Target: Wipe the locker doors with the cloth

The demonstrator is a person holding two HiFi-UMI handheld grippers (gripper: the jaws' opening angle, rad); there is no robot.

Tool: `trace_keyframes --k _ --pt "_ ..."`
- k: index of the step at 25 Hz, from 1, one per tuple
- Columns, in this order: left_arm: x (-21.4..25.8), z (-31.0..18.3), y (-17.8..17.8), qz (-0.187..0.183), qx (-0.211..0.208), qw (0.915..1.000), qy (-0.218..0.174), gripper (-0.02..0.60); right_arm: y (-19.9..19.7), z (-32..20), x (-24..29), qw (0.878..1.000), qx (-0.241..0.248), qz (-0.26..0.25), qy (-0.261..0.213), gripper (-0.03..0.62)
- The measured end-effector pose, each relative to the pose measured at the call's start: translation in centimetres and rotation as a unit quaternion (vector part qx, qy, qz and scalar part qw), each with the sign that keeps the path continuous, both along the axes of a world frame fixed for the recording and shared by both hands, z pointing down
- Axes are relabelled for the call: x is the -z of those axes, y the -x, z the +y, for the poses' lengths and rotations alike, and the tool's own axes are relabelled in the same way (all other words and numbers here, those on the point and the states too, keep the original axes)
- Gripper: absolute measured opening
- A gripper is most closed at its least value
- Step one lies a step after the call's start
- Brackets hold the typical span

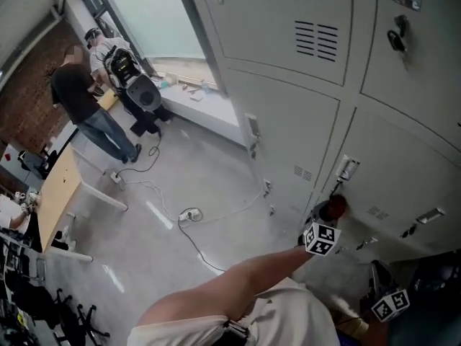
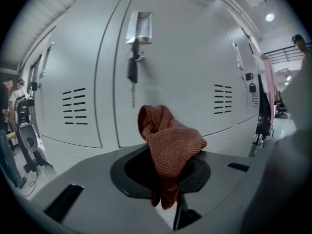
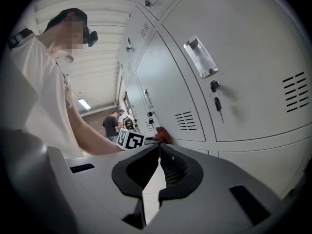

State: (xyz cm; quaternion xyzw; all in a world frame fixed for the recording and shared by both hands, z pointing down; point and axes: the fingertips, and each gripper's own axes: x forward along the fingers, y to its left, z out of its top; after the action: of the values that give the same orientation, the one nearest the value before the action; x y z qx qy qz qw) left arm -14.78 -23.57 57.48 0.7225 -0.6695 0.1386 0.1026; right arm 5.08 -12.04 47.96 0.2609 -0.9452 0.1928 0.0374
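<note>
While L tool (image 2: pixel 168 182) clamps red cloth (image 2: pixel 168 143) by a locker door (image 2: pixel 180 57), R tool (image 3: pixel 157 149) is closed, empty.

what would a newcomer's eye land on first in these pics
The rust-red cloth, bunched up in the left gripper in front of the grey locker doors, stands out most. Next is the key hanging from the door behind it. In the head view, a person stands across the room at the upper left.
</note>
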Motion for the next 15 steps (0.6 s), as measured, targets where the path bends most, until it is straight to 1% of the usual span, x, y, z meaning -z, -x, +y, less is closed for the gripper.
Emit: trace_keyframes --k 2,3,4,6,8,9,10,12,15 --pt "0.5 -1.6 0.8 -0.017 0.001 0.9997 -0.016 0.070 1.1 -2.1 -0.7 1.000 0.017 -0.006 -0.009 0.018" --pt "0.7 -2.1 0.0 -0.019 -0.005 0.9996 -0.019 0.069 0.7 -2.6 -1.0 1.000 0.016 -0.002 -0.011 0.018" --pt "0.6 -2.0 -2.2 -0.013 -0.022 0.9996 -0.015 0.069 -0.6 -2.2 -1.1 1.000 0.007 0.005 -0.007 0.018" --pt "0.0 -1.3 -8.4 -0.006 -0.079 0.9969 -0.004 0.069 -3.7 -0.6 -1.1 1.000 -0.011 0.018 0.002 0.018" --pt "-0.2 -1.3 -13.8 -0.019 -0.149 0.9887 0.000 0.069 -5.6 -0.1 -1.3 1.000 -0.016 0.022 0.004 0.018" --pt "-0.2 -1.3 -16.1 -0.027 -0.178 0.9837 0.002 0.070 -6.2 0.0 -1.3 1.000 -0.018 0.022 0.005 0.018" --pt "0.0 -1.4 -17.8 -0.033 -0.196 0.9800 0.004 0.071 -6.8 0.1 -1.2 0.999 -0.022 0.023 0.005 0.018" --pt "1.0 -1.4 -19.6 -0.033 -0.208 0.9775 0.004 0.071 -7.7 0.0 -0.9 0.999 -0.029 0.019 0.003 0.018" --pt "4.5 -1.4 -20.2 -0.012 -0.211 0.9767 -0.035 0.071 -8.5 -0.6 -0.5 0.999 -0.038 0.014 -0.001 0.018"
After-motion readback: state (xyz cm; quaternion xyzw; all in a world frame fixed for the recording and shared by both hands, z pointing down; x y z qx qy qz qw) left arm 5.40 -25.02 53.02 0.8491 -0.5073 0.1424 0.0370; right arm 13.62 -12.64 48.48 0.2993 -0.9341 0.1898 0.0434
